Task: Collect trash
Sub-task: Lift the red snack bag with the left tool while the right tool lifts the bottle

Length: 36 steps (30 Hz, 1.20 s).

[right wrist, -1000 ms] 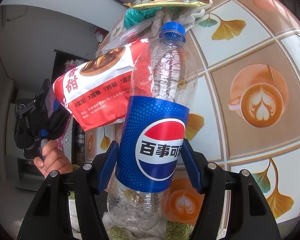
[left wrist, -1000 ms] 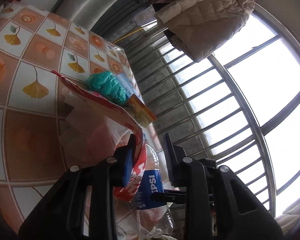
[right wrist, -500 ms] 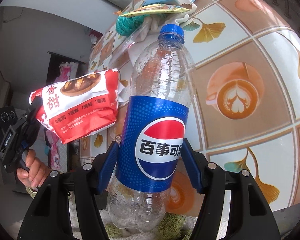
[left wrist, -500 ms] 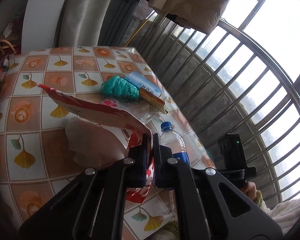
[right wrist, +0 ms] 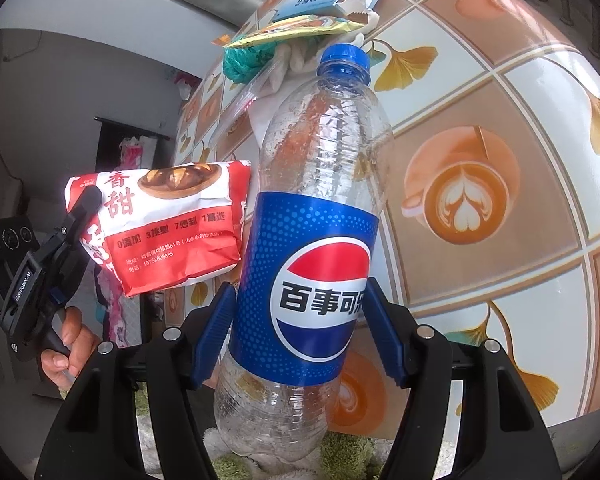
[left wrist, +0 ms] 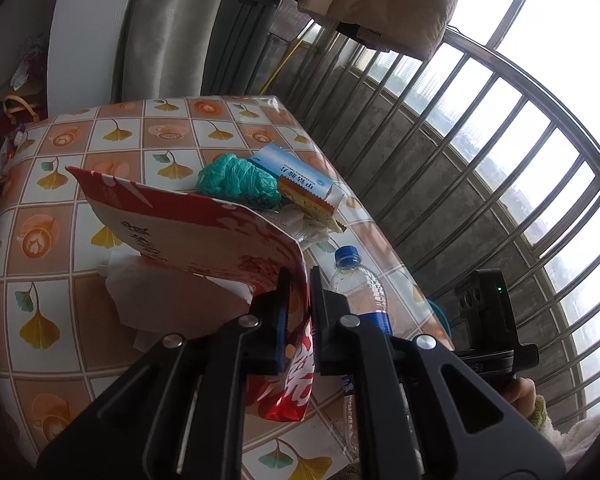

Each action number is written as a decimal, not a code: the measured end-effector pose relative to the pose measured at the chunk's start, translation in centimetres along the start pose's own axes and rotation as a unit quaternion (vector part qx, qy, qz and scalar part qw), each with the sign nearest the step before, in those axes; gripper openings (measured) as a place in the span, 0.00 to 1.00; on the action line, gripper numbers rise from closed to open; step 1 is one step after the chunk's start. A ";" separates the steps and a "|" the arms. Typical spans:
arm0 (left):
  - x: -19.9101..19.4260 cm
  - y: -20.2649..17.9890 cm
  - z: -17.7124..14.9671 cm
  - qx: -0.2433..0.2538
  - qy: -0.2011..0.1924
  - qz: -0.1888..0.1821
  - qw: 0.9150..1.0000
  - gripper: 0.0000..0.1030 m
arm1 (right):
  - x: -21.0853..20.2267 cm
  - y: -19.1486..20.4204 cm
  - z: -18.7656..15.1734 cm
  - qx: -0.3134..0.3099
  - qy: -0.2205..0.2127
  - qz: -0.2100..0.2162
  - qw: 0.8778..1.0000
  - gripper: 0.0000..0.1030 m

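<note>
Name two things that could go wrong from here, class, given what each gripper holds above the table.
1. The left gripper pinches only one edge of the red paper bag; its jaws are opening slightly, so the bag may slip out.
2. The right gripper clamps the empty Pepsi bottle on its slick label; it could tilt or slide.

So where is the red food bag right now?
The red food bag hangs pinched in the left gripper, off the table, left of the Pepsi bottle in the right-wrist view.
</note>
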<state>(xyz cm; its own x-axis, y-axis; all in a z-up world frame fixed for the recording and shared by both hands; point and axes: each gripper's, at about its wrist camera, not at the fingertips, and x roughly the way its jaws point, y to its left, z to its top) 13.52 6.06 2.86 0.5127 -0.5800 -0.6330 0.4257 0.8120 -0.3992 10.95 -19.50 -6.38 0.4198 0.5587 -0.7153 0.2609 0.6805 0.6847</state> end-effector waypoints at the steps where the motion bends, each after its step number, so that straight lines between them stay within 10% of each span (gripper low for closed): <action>1: 0.0 -0.2 0.0 0.005 -0.003 0.007 1.000 0.07 | 0.0 -0.1 0.0 0.003 0.001 0.003 1.000 0.61; 36: -0.7 -4.5 -1.4 0.084 -0.015 0.065 0.994 0.06 | -2.1 -2.1 -1.5 0.036 -0.023 0.034 0.999 0.56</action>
<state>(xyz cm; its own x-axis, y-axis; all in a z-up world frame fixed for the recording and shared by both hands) 10.22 2.92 4.12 0.5925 -0.4751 -0.6506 0.4718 0.8592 -0.1978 8.21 -21.39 -6.51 0.4777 0.5798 -0.6601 0.2906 0.6047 0.7415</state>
